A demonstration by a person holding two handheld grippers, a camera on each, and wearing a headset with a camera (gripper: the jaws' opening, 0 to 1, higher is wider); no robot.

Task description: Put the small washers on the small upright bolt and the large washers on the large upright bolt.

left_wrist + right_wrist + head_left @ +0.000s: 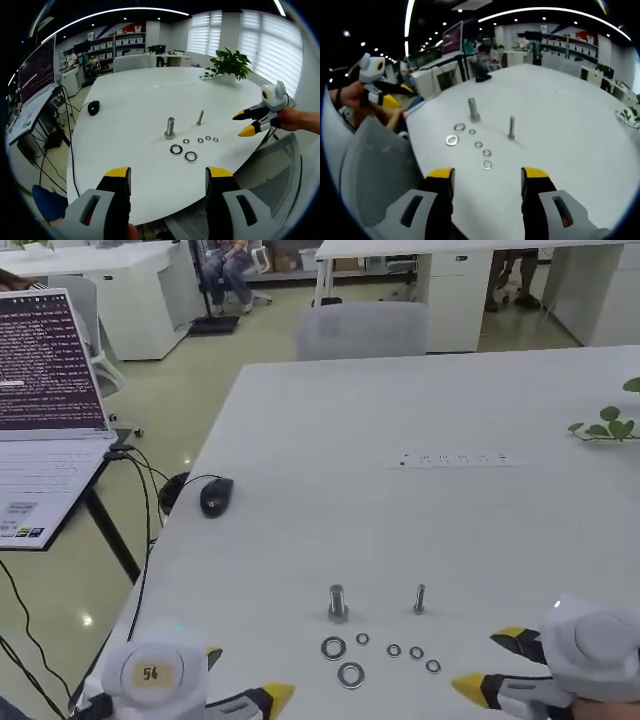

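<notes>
On the white table [400, 510] a thick large bolt [337, 602] and a thin small bolt [419, 600] stand upright, side by side. In front of them lie two large washers [333, 647] [350, 674] and a row of several small washers [394, 650]. My left gripper [248, 676] hovers open at the near left edge, aimed at the large bolt [170, 127] and the large washers [176, 149]. My right gripper [480, 660] is open at the near right, facing the small bolt [511, 127] and the small washers [487, 152]. Neither holds anything.
A black mouse [216, 496] lies at the table's left edge, with a white power strip [462, 459] farther back and a plant [610, 425] at the right. A laptop [45, 390] sits on a side stand to the left. A grey chair [362, 330] stands behind the table.
</notes>
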